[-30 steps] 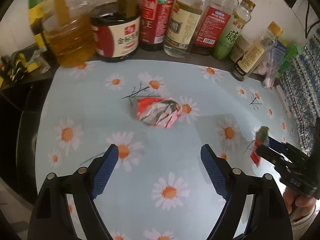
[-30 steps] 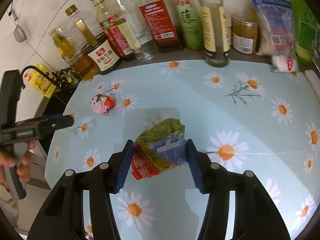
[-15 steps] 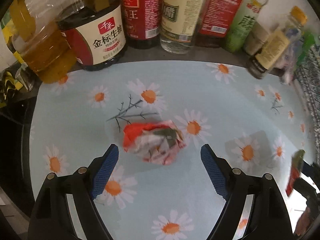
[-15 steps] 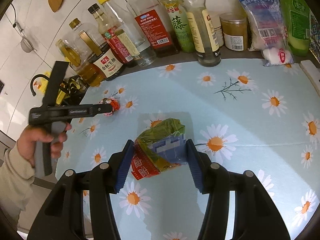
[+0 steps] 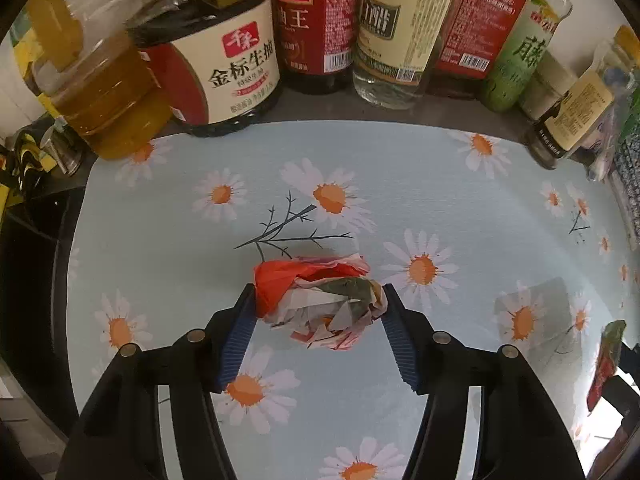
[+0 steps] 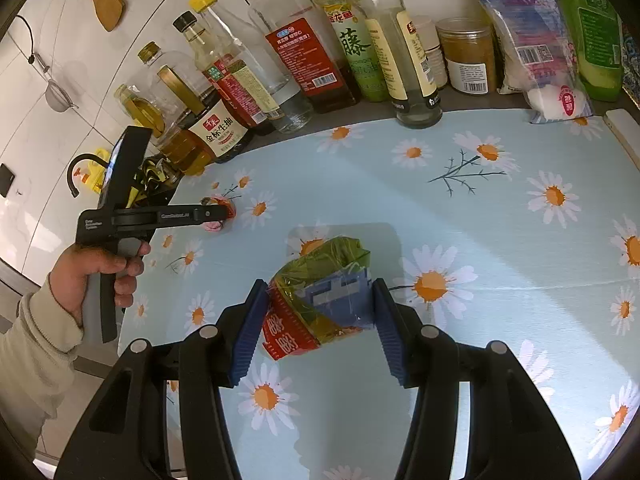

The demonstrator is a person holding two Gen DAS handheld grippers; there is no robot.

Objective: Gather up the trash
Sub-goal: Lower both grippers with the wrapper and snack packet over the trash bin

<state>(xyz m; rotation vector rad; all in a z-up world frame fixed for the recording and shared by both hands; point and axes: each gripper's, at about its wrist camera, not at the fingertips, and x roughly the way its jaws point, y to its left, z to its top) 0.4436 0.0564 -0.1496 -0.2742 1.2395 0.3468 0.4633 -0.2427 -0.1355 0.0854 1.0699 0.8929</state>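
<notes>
A daisy-print tablecloth (image 5: 400,168) covers the counter, with sauce and oil bottles (image 5: 224,68) lined up beyond both grippers. The right gripper (image 6: 320,304) pinches a green-and-red snack wrapper (image 6: 316,292) between its blue pads. The left gripper (image 5: 318,308) has its pads pressed against both sides of a crumpled red-and-white wrapper (image 5: 320,300), which rests on the cloth between its fingers.

The dark soy bottle (image 5: 224,76), upper left of the frame, reads 千禾 金标生抽; the red bottle (image 5: 316,20) beside it 油王; the green-labelled bottle (image 5: 520,64), upper right, 藤.
</notes>
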